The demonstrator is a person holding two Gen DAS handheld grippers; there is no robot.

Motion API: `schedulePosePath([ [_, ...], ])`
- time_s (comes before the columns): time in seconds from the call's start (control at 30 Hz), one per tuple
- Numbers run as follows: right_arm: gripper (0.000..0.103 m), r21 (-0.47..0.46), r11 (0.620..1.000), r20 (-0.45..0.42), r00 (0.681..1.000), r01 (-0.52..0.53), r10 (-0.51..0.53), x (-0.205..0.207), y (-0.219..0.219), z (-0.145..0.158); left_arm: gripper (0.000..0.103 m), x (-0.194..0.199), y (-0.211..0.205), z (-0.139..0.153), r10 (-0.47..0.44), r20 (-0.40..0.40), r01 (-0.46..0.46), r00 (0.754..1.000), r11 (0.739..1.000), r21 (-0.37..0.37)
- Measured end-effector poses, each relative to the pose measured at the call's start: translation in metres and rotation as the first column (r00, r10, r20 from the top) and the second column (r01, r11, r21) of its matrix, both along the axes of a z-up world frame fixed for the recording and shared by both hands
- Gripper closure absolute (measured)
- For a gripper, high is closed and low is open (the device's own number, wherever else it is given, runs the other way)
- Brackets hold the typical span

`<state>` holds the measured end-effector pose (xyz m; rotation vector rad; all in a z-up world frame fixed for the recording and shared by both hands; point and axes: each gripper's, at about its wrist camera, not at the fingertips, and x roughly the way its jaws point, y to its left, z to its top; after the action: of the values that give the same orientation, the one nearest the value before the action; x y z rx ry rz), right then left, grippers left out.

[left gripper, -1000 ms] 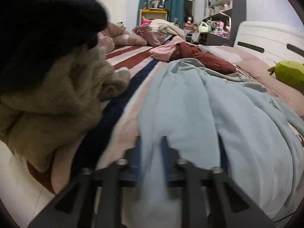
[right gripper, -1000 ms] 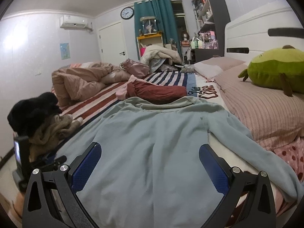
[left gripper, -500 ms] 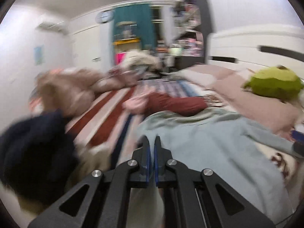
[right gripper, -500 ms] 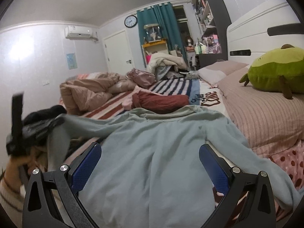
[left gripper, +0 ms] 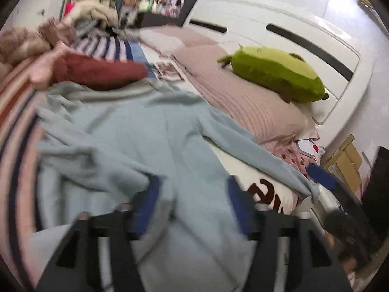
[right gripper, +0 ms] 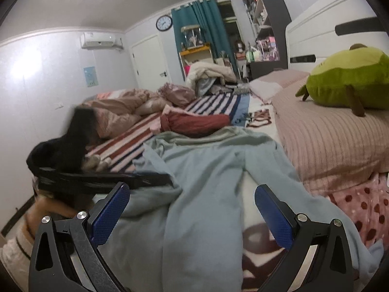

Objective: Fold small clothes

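Note:
A light blue long-sleeved top [left gripper: 136,141] lies spread on the bed, its left side folded over onto the body. It also shows in the right wrist view [right gripper: 206,185]. My left gripper [left gripper: 192,202] is open just above the top's lower part, with cloth bunched by its left finger. It appears as a dark blurred bar in the right wrist view [right gripper: 102,180]. My right gripper [right gripper: 192,214] is open and empty above the top's lower edge. One sleeve [left gripper: 272,160] trails to the right.
A dark red garment [right gripper: 197,124] and a pink one [left gripper: 43,70] lie beyond the top. A green plush toy [right gripper: 347,82] rests on the pink pillow [right gripper: 328,143]. A pile of dark and beige clothes [right gripper: 63,150] sits at the left. The white headboard [left gripper: 279,31] is at the right.
My left gripper carried the top's left side across over the body, swung right and opened. The right gripper stayed open and nearly still.

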<state>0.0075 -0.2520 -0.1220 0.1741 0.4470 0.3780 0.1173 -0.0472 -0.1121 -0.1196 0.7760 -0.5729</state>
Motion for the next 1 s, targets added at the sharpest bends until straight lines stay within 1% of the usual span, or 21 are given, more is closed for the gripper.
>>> schedulePosePath([
  [0.03, 0.001, -0.003, 1.0, -0.02, 1.0, -0.011, 0.011, 0.003, 0.002, -0.003, 0.036, -0.009, 0.01, 0.006, 0.026, 0.027, -0.027, 0.999, 1.0, 0.003],
  [0.1, 0.001, 0.0, 0.999, -0.063, 0.997, -0.047, 0.047, 0.009, 0.012, -0.006, 0.035, -0.027, 0.041, 0.021, 0.102, 0.078, -0.102, 0.992, 0.995, -0.004],
  [0.17, 0.001, 0.002, 0.996, -0.087, 0.992, -0.09, 0.09, 0.014, 0.029, -0.01, 0.032, -0.046, 0.075, 0.03, 0.191, 0.128, -0.193, 0.973, 0.981, 0.002],
  [0.23, 0.001, 0.012, 0.989, -0.096, 0.985, -0.145, 0.145, 0.016, 0.047, -0.013, 0.022, -0.058, 0.097, 0.031, 0.246, 0.157, -0.253, 0.957, 0.967, 0.03],
  [0.3, 0.001, 0.052, 0.978, -0.108, 0.972, -0.204, 0.208, 0.025, 0.069, -0.016, 0.021, -0.073, 0.126, 0.024, 0.304, 0.183, -0.323, 0.935, 0.943, 0.08],
  [0.37, 0.009, 0.087, 0.965, -0.138, 0.956, -0.248, 0.258, 0.039, 0.09, -0.022, 0.021, -0.084, 0.148, 0.014, 0.347, 0.195, -0.373, 0.917, 0.92, 0.116],
  [0.4, 0.017, 0.085, 0.959, -0.152, 0.948, -0.27, 0.28, 0.042, 0.103, -0.024, 0.021, -0.087, 0.157, 0.009, 0.363, 0.192, -0.39, 0.912, 0.913, 0.122],
  [0.5, 0.018, 0.038, 0.942, -0.194, 0.923, -0.332, 0.333, 0.05, 0.145, -0.032, 0.021, -0.095, 0.181, -0.007, 0.405, 0.177, -0.427, 0.897, 0.897, 0.112],
  [0.6, 0.018, 0.009, 0.938, -0.233, 0.911, -0.348, 0.34, 0.056, 0.178, -0.039, 0.021, -0.099, 0.198, -0.015, 0.444, 0.181, -0.464, 0.878, 0.881, 0.092],
  [0.73, 0.015, -0.107, 0.948, -0.329, 0.911, -0.299, 0.25, 0.073, 0.218, -0.06, 0.018, -0.099, 0.209, -0.022, 0.442, 0.172, -0.457, 0.88, 0.888, 0.058],
  [0.8, 0.009, -0.131, 0.949, -0.345, 0.911, -0.286, 0.227, 0.077, 0.228, -0.067, 0.018, -0.098, 0.211, -0.023, 0.447, 0.169, -0.462, 0.878, 0.885, 0.058],
  [0.9, 0.009, -0.161, 0.953, -0.352, 0.917, -0.256, 0.187, 0.079, 0.237, -0.071, 0.018, -0.096, 0.211, -0.025, 0.434, 0.161, -0.445, 0.887, 0.895, 0.039],
  [1.0, 0.009, -0.176, 0.95, -0.363, 0.914, -0.259, 0.182, 0.08, 0.236, -0.071, 0.018, -0.091, 0.208, -0.025, 0.421, 0.158, -0.431, 0.893, 0.902, 0.033],
])
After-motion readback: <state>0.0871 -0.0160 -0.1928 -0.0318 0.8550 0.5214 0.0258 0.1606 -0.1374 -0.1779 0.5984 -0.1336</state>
